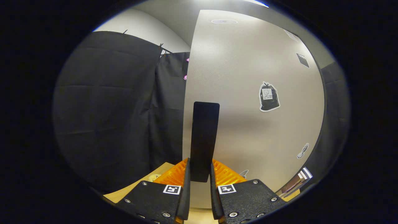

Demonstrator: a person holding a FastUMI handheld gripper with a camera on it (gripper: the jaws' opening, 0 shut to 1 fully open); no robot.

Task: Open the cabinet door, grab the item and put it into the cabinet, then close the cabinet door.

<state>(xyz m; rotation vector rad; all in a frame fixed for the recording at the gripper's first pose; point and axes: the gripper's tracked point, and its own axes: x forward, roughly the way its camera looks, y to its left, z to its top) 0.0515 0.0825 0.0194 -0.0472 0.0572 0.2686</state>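
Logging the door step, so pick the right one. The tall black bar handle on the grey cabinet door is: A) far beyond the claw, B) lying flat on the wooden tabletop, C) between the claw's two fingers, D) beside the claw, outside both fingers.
C: the tall black bar handle on the grey cabinet door stands in the narrow gap of the claw, a finger close on each side.

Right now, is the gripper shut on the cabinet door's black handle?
Shut: the gripper has both fingers pressing the upright black handle of the grey cabinet door.
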